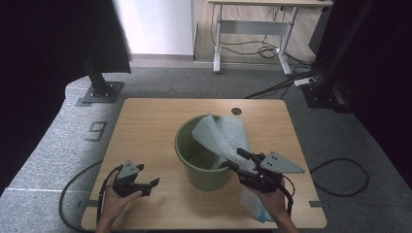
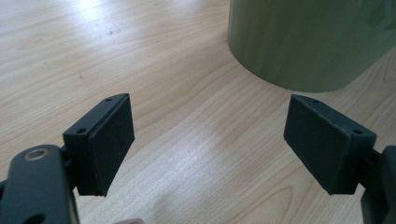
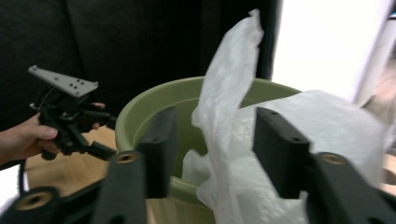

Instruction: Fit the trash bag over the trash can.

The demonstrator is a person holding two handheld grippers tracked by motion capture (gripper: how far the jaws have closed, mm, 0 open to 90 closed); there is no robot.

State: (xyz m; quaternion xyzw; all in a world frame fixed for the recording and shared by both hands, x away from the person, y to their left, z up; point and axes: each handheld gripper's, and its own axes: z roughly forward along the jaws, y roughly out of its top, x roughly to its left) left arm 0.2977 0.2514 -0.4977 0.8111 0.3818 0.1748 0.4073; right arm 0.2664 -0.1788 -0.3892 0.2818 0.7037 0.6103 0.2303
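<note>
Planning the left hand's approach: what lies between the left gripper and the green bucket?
Bare wooden table; the left gripper view shows nothing between the open left gripper and the green bucket.

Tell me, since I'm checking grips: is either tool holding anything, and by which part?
Nothing is held. The right tool stands open around the translucent white plastic bag's upright flap, pads not pressing it; the left tool is open.

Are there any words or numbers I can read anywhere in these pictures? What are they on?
"9": a big grey number marked on the carpet, left of the table.
The green bucket, the plastic bag and both grippers carry no writing that can be read.
</note>
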